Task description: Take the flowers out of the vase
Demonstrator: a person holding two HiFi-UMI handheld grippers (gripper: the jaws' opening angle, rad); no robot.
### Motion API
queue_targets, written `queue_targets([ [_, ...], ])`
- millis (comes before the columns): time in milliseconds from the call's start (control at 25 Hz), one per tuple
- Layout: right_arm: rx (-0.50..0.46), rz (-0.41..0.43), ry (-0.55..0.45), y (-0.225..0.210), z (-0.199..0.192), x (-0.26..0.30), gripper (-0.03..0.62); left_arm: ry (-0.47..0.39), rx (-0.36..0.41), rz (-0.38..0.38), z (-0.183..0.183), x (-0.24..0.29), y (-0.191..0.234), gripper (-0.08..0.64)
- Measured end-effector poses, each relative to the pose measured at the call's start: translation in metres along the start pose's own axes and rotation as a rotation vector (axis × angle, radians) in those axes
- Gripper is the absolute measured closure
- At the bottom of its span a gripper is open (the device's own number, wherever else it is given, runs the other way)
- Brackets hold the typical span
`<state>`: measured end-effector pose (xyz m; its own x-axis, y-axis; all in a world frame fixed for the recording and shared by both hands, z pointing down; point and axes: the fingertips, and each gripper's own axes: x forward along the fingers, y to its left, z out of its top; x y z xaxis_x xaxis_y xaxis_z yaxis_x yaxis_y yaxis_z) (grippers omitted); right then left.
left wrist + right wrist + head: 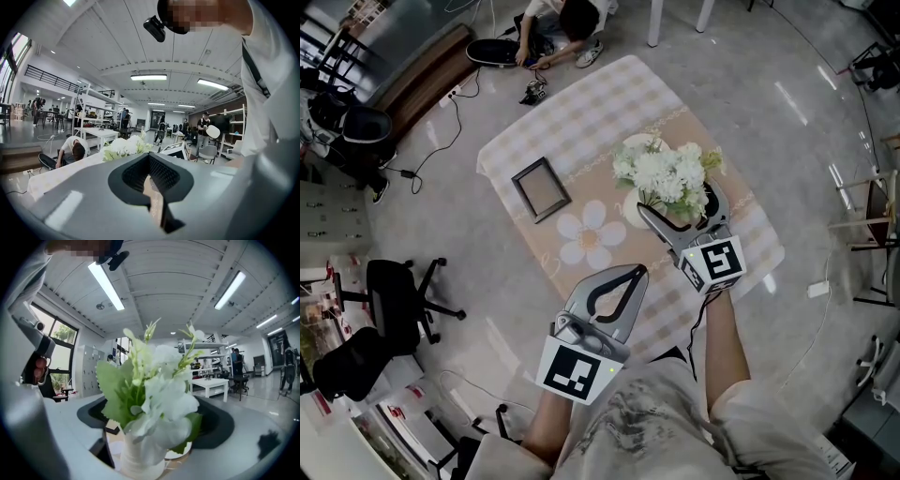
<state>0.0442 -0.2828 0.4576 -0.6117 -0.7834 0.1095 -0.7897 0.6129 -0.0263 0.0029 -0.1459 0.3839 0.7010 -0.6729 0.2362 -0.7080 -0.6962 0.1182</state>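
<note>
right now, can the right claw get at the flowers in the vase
Probably yes. The right claw is open, with the flowers and their vase standing between its jaws, and nothing else looks to be in the way.

Even, bright light from ceiling strip lamps; glare streaks on the floor; fisheye bending with dark corners; the near flowers are blurred
</note>
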Motion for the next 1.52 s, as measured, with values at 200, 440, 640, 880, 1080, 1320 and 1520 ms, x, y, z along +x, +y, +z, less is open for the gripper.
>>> queue_targets([
  [200,-0.004,0.000,-0.006,-0.002,0.000,0.000,0.057,0.003,-0.010,0.002,-0.001,0.003,0.002,0.551],
  [440,-0.016,-0.014,-0.007,-0.005,-0.001,0.000,0.063,0.006,-0.014,0.002,-0.004,0.005,0.003,0.551],
  [640,-0.045,-0.035,-0.005,-0.009,0.000,0.000,0.100,0.009,-0.017,0.004,-0.005,0.006,0.004,0.551],
  [880,-0.061,-0.060,0.003,-0.010,-0.003,-0.003,0.171,0.005,-0.014,0.002,-0.006,0.005,0.005,0.551],
  [1080,-0.066,-0.079,0.005,-0.011,-0.004,-0.006,0.251,0.004,-0.016,0.002,-0.005,0.005,0.005,0.551],
  [1320,-0.066,-0.095,-0.003,-0.010,-0.002,-0.011,0.372,0.003,-0.018,0.000,-0.005,0.005,0.005,0.552],
  [1520,-0.070,-0.082,-0.006,-0.007,0.002,-0.014,0.419,-0.002,-0.017,-0.002,-0.005,0.004,0.003,0.551],
])
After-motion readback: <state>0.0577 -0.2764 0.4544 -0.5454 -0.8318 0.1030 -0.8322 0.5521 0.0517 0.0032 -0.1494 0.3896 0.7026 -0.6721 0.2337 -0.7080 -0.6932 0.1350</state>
